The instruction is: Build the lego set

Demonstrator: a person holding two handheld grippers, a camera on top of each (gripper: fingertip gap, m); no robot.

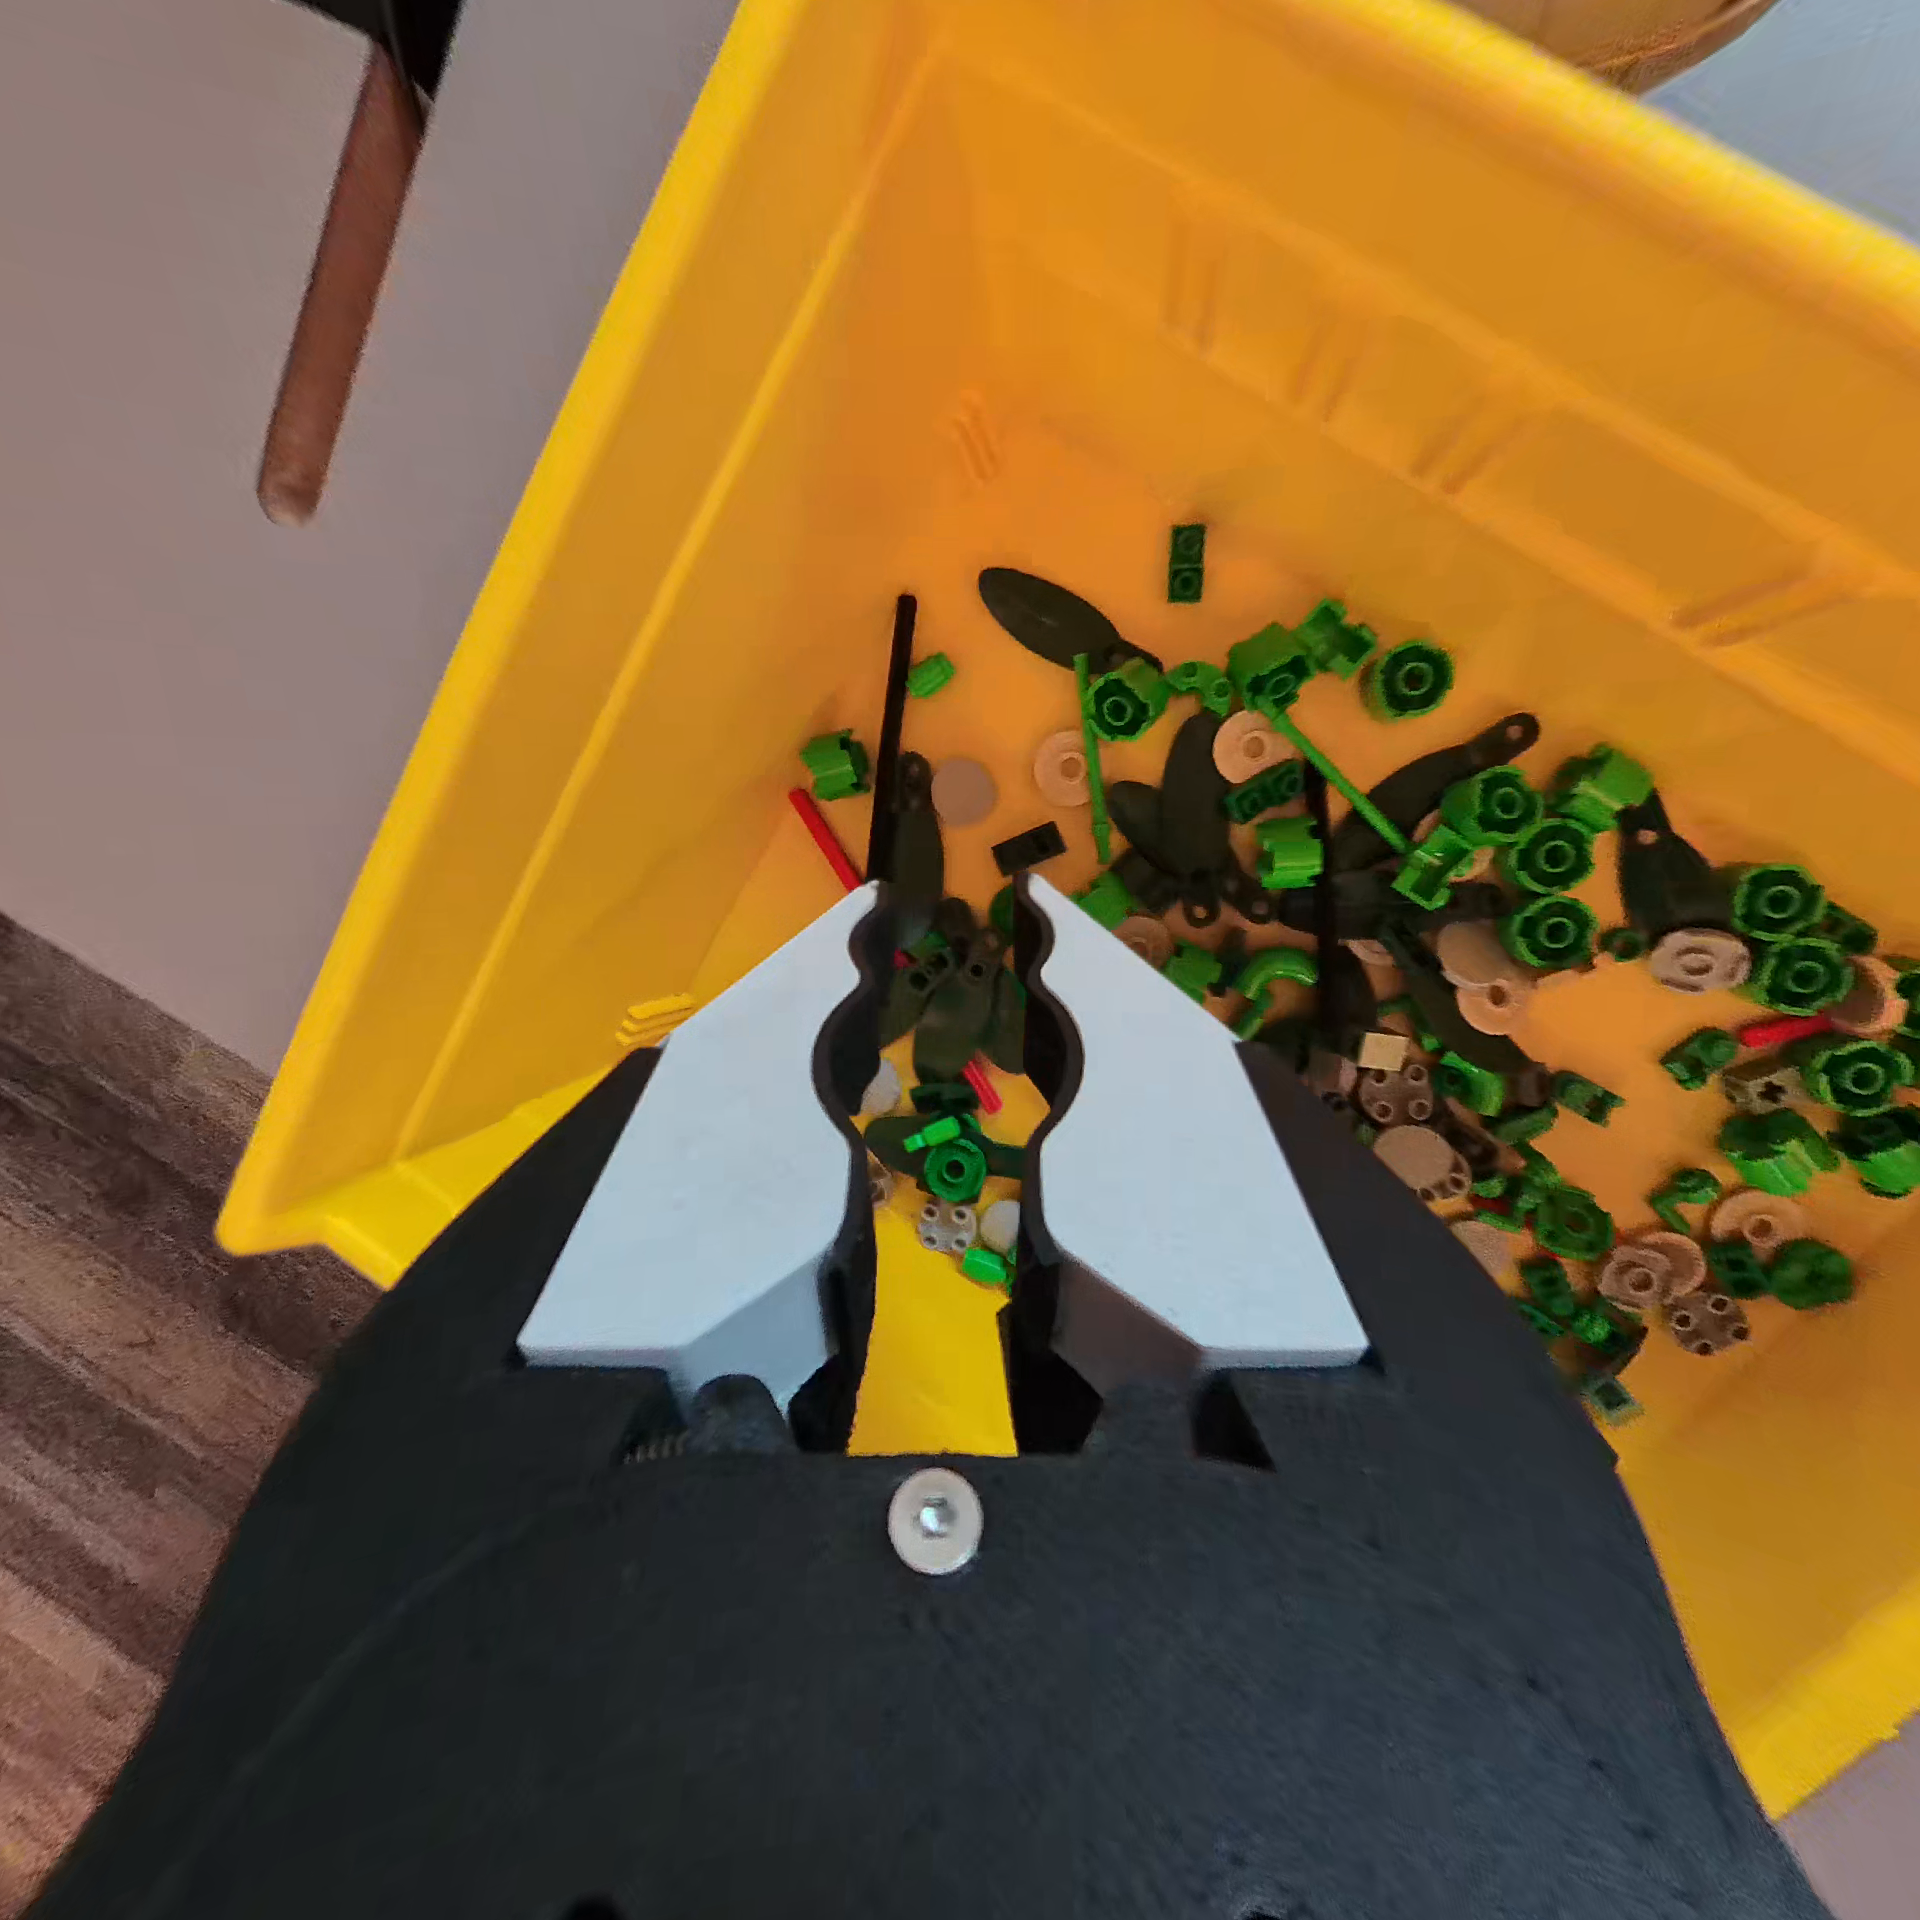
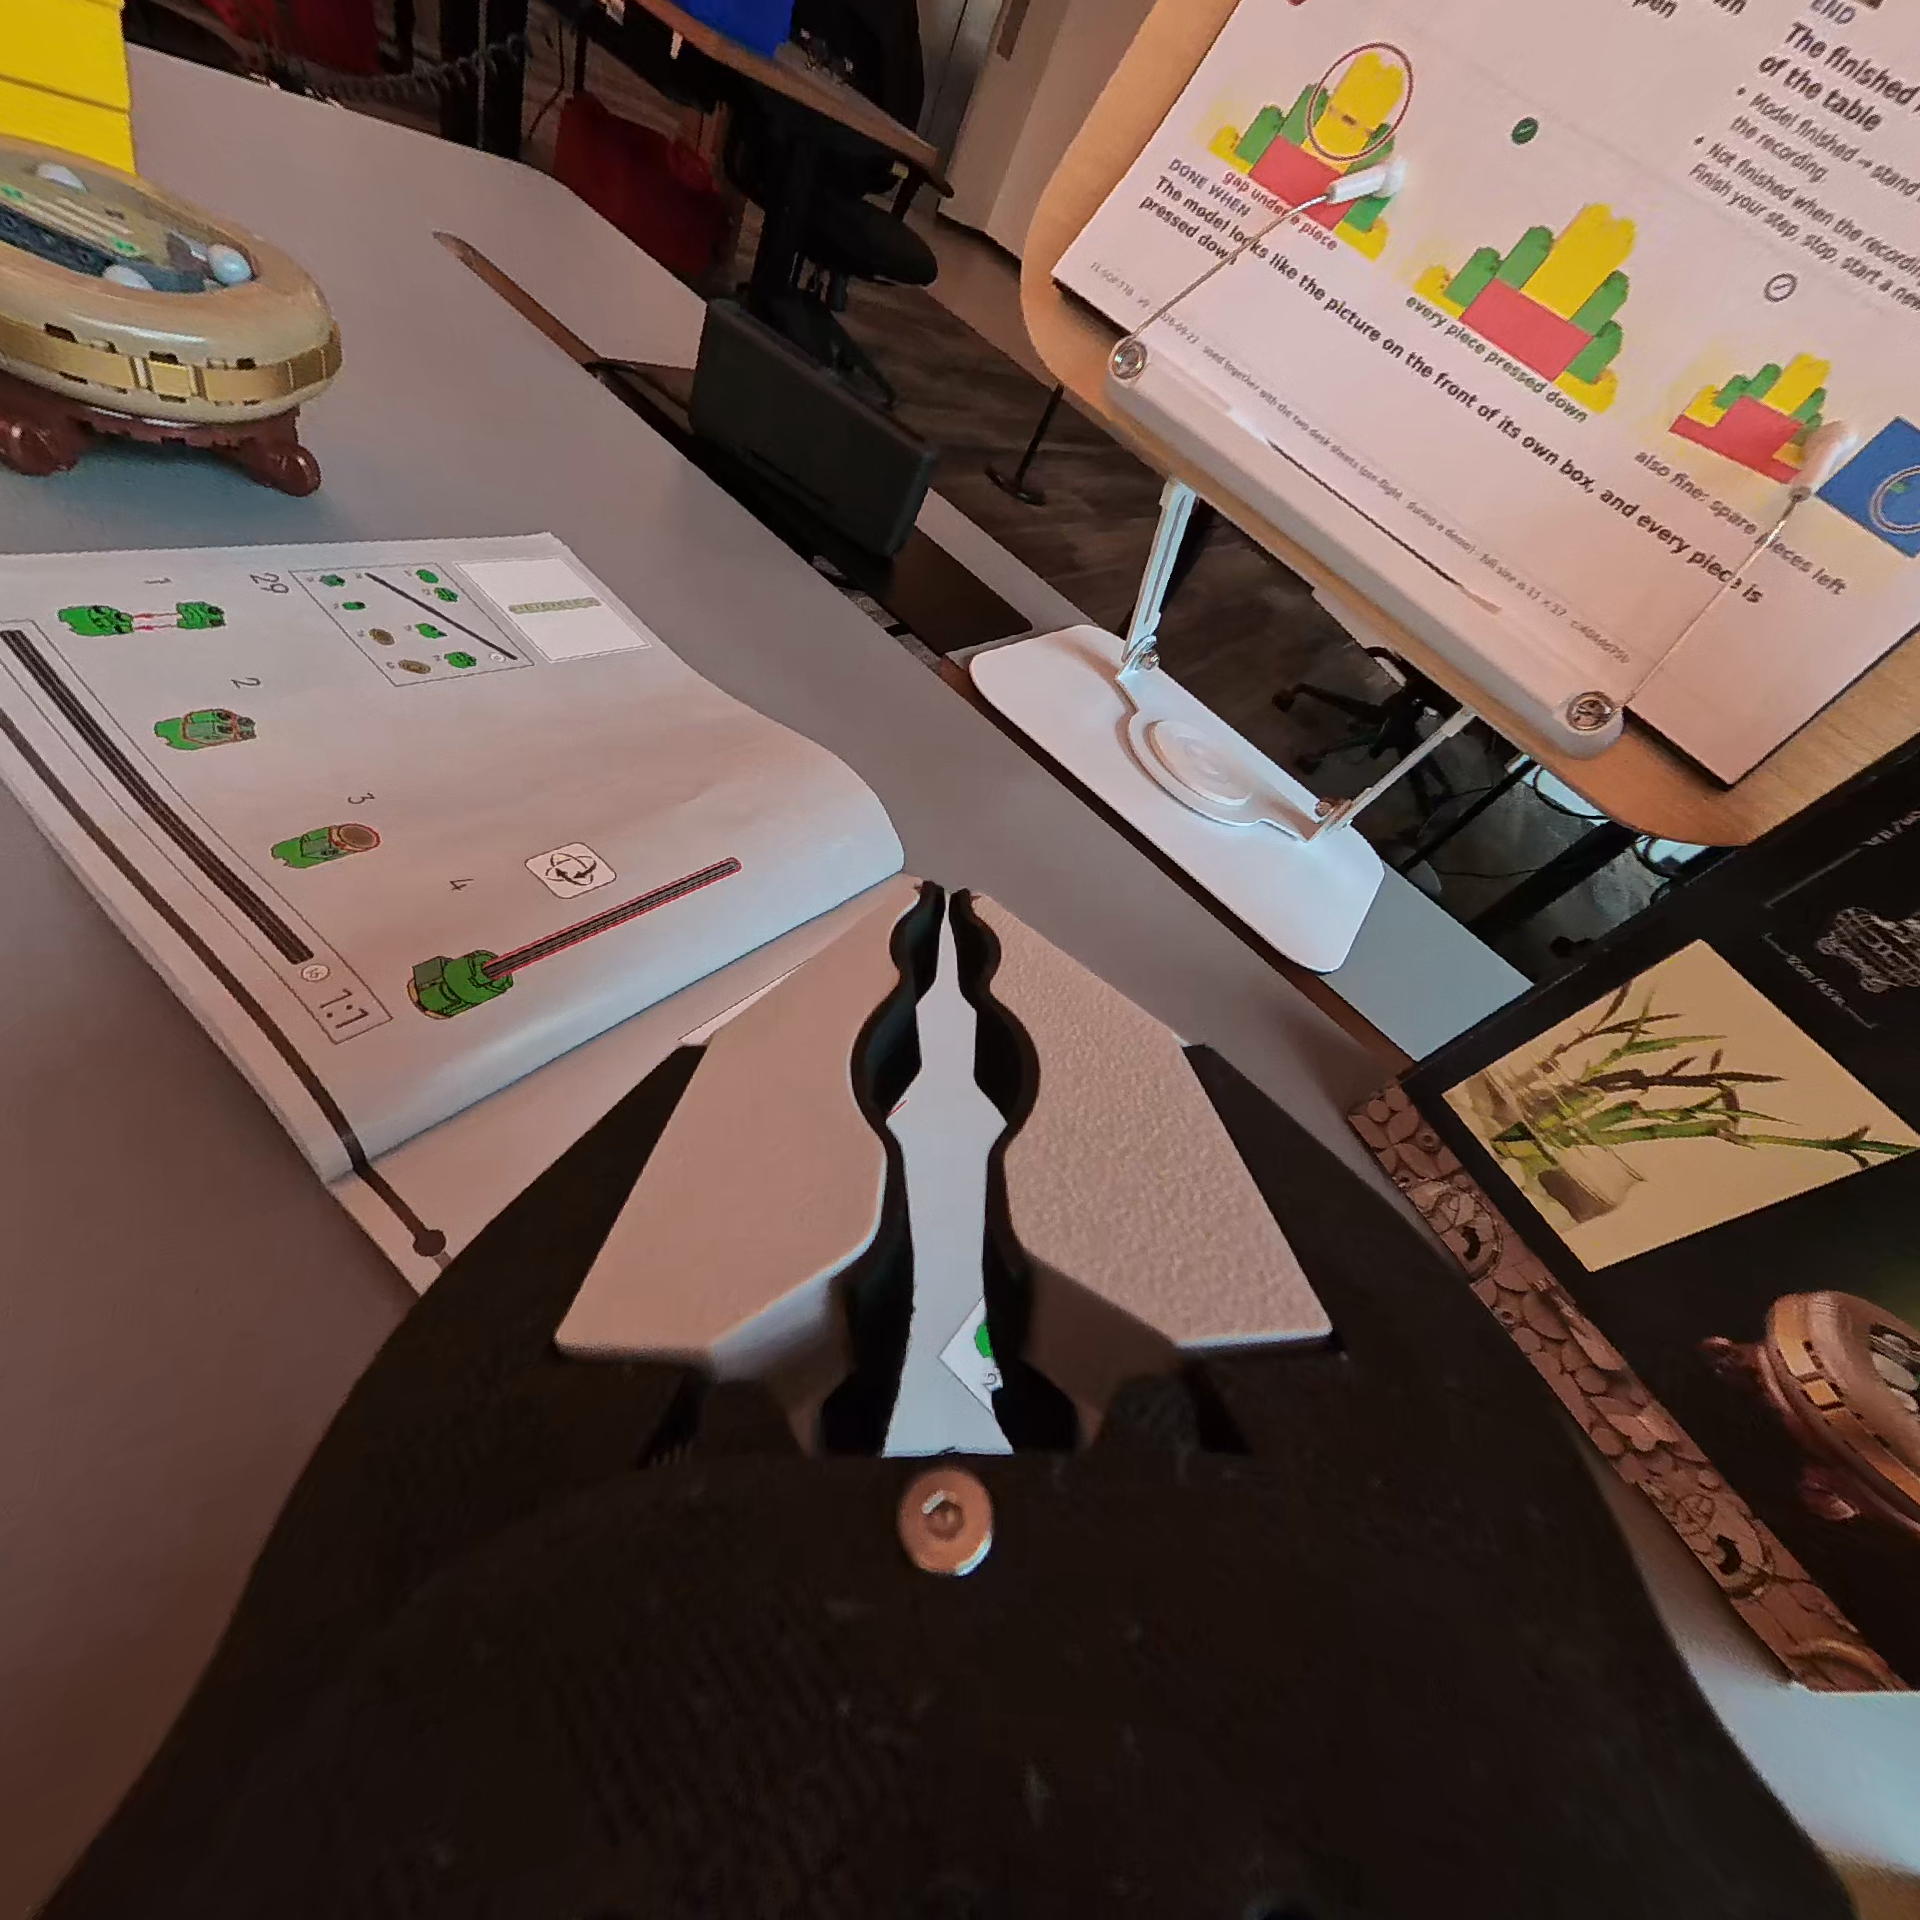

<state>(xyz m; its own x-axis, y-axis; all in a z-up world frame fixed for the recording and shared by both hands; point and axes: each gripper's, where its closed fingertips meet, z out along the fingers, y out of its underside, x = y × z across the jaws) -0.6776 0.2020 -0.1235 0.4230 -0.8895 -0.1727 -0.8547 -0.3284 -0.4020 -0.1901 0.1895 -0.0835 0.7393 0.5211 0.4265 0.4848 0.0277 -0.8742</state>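
Observation:
A yellow bin (image 1: 1039,312) holds several loose Lego pieces: green round bricks (image 1: 1413,681), dark green leaves (image 1: 1039,618), tan round plates (image 1: 1070,769), a long black axle (image 1: 894,727) and a red axle (image 1: 826,836). My left gripper (image 1: 951,888) is open and empty, reaching over the bin's near corner above the leaves. My right gripper (image 2: 948,896) is shut with nothing visible between its tips, hovering over the grey table (image 2: 416,416) at the edge of the open instruction booklet (image 2: 416,810).
A tan oval model on a brown base (image 2: 156,312) stands at the far left of the table. A tilted stand with a printed sheet (image 2: 1507,312) and its white foot (image 2: 1195,790) are on the right. The set's dark box (image 2: 1714,1247) lies at the right. A chair leg (image 1: 332,281) is beyond the bin. Spacing between my two grippers at the tips: around 50 centimetres.

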